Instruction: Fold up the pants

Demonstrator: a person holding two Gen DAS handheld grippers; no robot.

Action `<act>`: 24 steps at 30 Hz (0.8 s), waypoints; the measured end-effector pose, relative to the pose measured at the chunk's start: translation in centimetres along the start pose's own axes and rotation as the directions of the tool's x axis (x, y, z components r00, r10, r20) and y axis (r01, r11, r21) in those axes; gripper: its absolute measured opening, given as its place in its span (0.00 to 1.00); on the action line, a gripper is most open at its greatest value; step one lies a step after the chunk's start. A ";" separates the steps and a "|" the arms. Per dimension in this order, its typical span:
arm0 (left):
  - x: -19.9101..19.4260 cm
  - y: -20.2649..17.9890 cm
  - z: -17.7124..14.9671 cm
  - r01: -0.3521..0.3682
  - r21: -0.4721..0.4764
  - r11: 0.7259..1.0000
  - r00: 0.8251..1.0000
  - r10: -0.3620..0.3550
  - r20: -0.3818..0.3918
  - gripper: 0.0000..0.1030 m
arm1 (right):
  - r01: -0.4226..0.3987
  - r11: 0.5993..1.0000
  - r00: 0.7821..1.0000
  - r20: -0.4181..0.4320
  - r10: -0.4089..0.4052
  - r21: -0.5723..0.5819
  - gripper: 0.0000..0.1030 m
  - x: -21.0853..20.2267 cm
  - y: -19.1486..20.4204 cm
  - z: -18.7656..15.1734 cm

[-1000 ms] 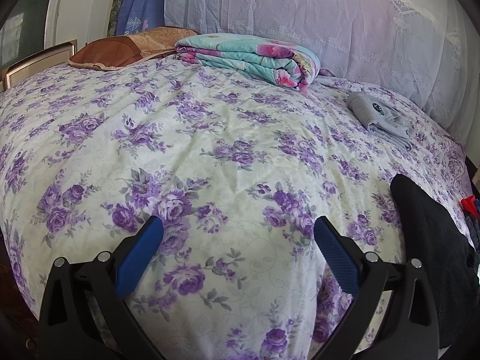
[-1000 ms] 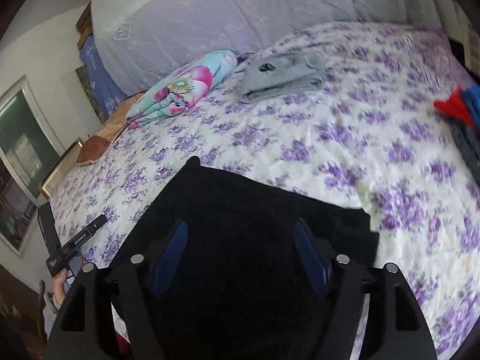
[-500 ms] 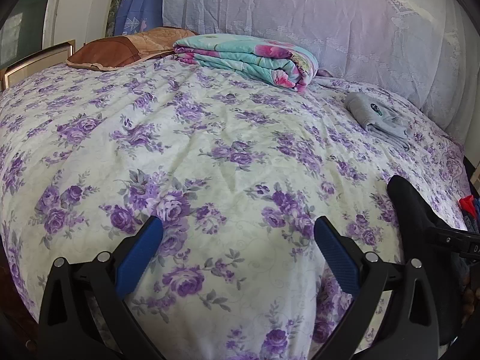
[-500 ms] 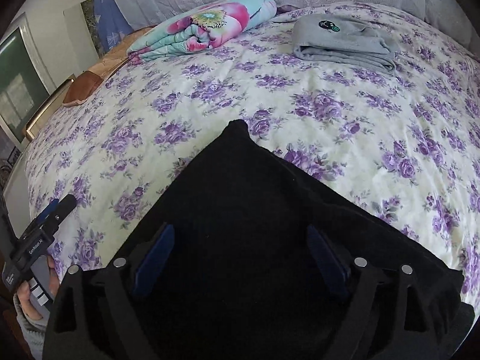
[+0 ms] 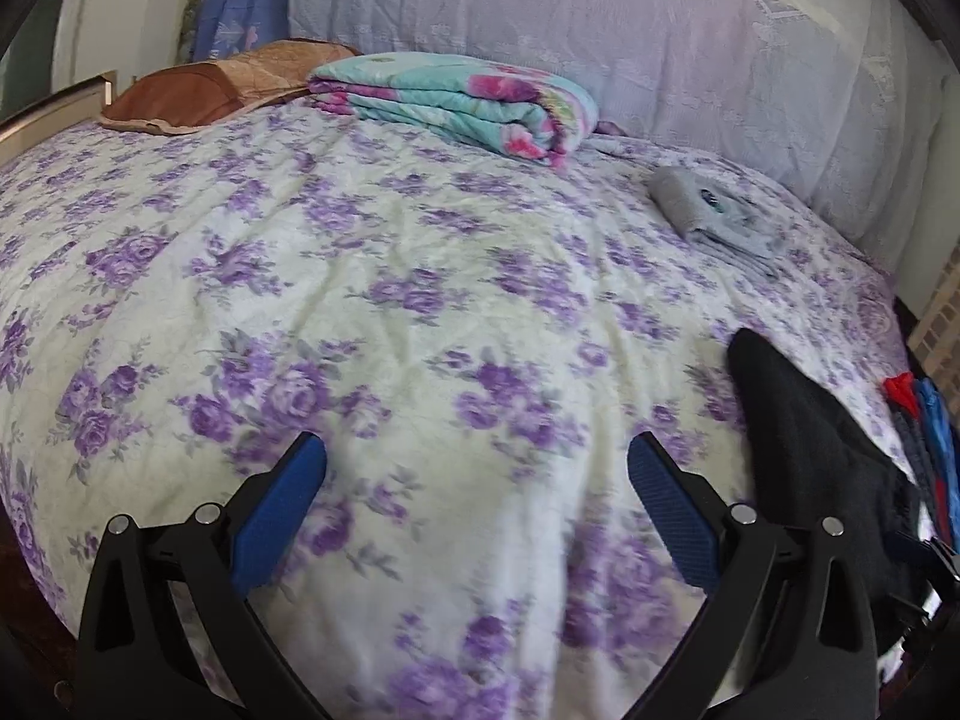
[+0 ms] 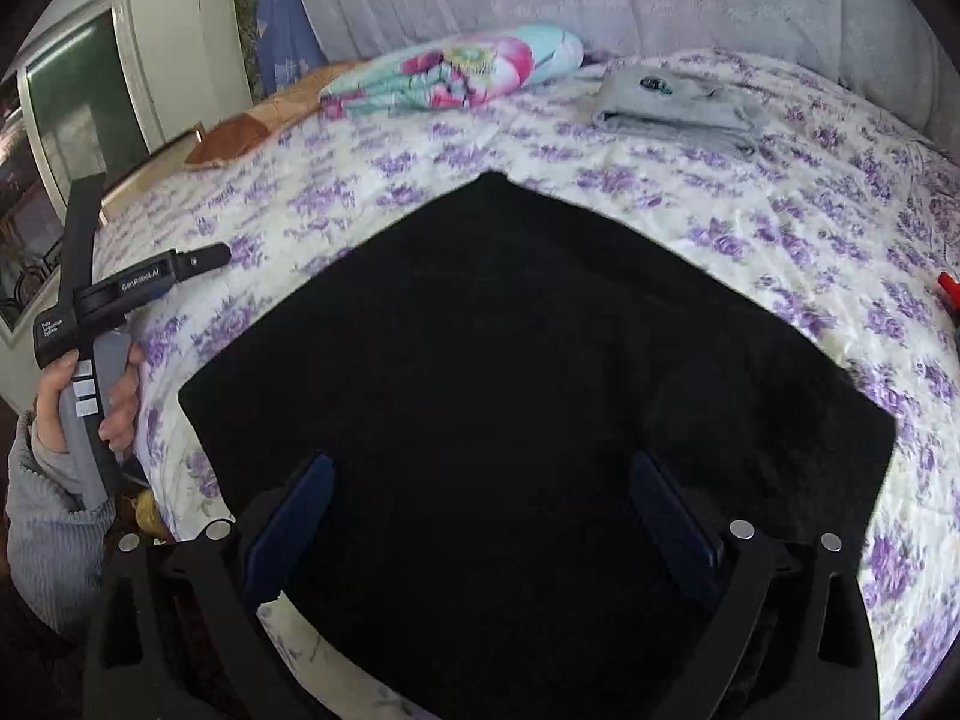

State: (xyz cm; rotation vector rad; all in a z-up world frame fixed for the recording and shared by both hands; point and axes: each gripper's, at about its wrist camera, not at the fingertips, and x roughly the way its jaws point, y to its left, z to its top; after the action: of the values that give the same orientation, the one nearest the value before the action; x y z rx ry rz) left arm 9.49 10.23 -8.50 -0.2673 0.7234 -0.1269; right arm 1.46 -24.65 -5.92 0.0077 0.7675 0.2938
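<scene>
Black folded pants (image 6: 528,372) lie flat on the flowered bedspread (image 6: 810,240), filling the middle of the right wrist view. My right gripper (image 6: 480,516) is open and empty just above their near edge. In the left wrist view the pants (image 5: 804,450) show as a dark fold at the right. My left gripper (image 5: 477,498) is open and empty over bare bedspread (image 5: 360,300), to the left of the pants. It also shows in the right wrist view (image 6: 201,258), held in a hand at the bed's left edge.
A folded grey garment (image 6: 678,108) lies at the far side of the bed. A rolled turquoise-and-pink blanket (image 5: 456,102) and a brown pillow (image 5: 198,99) lie near the head. Red and blue clothes (image 5: 918,420) sit at the right edge.
The right gripper view has swung and pulled back, so more of the pants shows. The left gripper has shifted slightly left and closer over the bedspread. Both stay open.
</scene>
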 end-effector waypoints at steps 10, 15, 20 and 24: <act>3.6 -9.2 -1.6 0.332 0.038 0.942 0.919 -0.314 -0.239 0.95 | -0.126 0.854 0.992 0.073 0.103 0.505 0.96 -5.0 -15.5 -4.4; 6.5 -12.7 -1.0 0.366 0.092 0.926 0.889 -0.318 -0.330 0.95 | -0.268 0.768 0.959 0.082 0.273 0.581 0.96 -0.7 -16.5 -3.7; 8.5 -14.3 -0.8 0.359 0.137 0.923 0.875 -0.282 -0.393 0.95 | -0.293 0.786 0.945 0.039 0.325 0.545 0.90 2.1 -15.5 -1.7; 8.4 -14.0 -0.3 0.401 0.103 0.910 0.853 -0.330 -0.404 0.86 | -0.269 0.834 0.953 0.010 0.302 0.482 0.50 3.0 -14.1 -1.8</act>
State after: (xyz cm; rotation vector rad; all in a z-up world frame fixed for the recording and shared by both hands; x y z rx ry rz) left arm 15.27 -4.97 -10.08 -0.2023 1.0345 -0.6245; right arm 5.95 -37.56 -10.89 0.5922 0.8915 0.3834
